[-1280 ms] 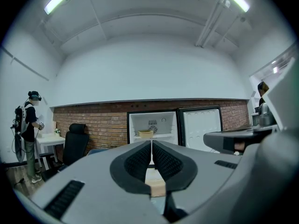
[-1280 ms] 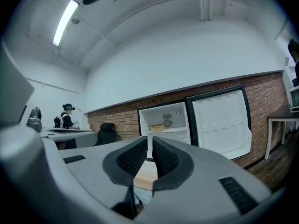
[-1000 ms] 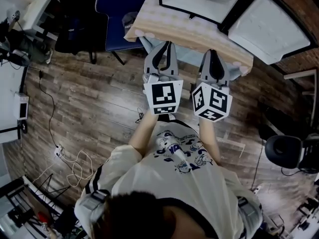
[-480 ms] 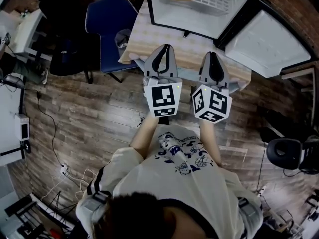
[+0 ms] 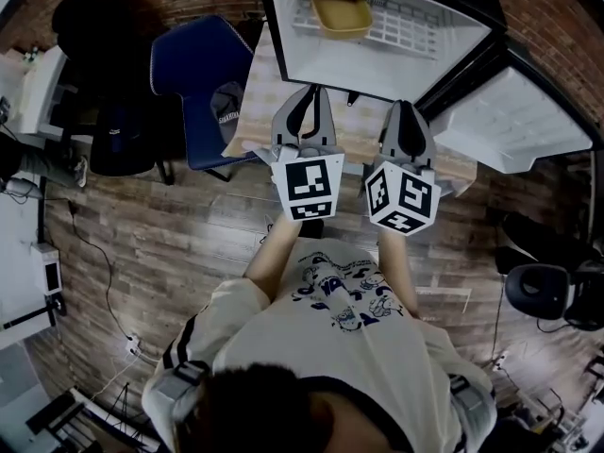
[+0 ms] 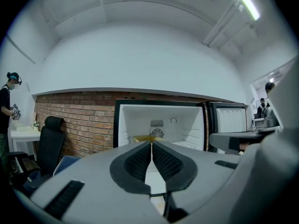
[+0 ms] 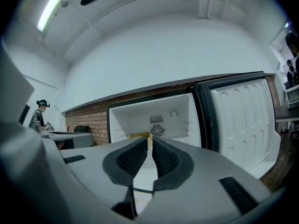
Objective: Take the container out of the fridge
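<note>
In the fridge [image 5: 377, 75], a yellow rectangular container [image 5: 342, 9] on wire shelf [image 5: 420, 25]; left gripper [image 5: 309, 89], right gripper [image 5: 404, 105] fingers together

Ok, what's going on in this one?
A person stands before the open fridge, a gripper in each hand. The left gripper and right gripper are both shut and empty, side by side short of the fridge. The yellow container sits untouched on the wire shelf inside.

Ylw container [image 5: 342, 8] on wire rack [image 5: 420, 25] in fridge [image 5: 377, 75].
</note>
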{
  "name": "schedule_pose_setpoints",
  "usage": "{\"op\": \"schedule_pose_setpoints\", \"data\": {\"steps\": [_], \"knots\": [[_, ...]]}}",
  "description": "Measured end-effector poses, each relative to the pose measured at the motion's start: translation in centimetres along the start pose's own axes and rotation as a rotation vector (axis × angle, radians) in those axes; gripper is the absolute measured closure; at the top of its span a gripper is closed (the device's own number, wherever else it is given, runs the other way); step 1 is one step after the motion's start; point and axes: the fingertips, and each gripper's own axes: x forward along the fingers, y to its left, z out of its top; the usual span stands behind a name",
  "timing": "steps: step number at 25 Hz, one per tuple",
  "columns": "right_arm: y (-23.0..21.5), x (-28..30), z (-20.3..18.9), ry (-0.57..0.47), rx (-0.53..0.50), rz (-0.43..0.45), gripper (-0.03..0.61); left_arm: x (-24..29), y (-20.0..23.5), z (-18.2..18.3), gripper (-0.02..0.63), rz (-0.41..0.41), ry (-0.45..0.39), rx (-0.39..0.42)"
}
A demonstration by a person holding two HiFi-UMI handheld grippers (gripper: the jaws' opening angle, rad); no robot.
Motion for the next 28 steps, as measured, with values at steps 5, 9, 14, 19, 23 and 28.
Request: {"op": "schedule_pose_setpoints", "data": {"steps": [5, 9, 14, 19, 23, 28], "knots": [[-0.2, 3.9, -0.3, 0.006, 0.0, -0.023, 0.526, 4.3, 1.6, -0.1, 0.591, -0.025, 0.015, -0.047], [-0.3, 6.5, -0.8, 0.011, 0.006, -0.047, 0.526, 7.1, 2.7, -0.2, 0.589, -0.05, 0.02, -0.071], [0.1, 9.2, -1.4, 0.02, 0.005, -0.055, 0.526, 10.4, 4.0, -0.7, 0.589, -0.073, 0.054, -0.096], [-0.4, 10.8, -1.6, 0.029, 0.01, -0.066, 0.526, 13.4, 4.4, -0.3, 0.584, -0.076, 0.073, -0.076], [-0.7, 11.8, -2.3, 0.053, 0.002, -0.061, 0.526, 15.3, 4.7, -0.6, 0.517, -0.067, 0.095, -0.141], [-1.2, 13.5, -3.0, 0.072, 0.009, -0.034, 0.526, 17.3, 4.6, -1.9, 0.494, -0.042, 0.143, -0.176]]}}
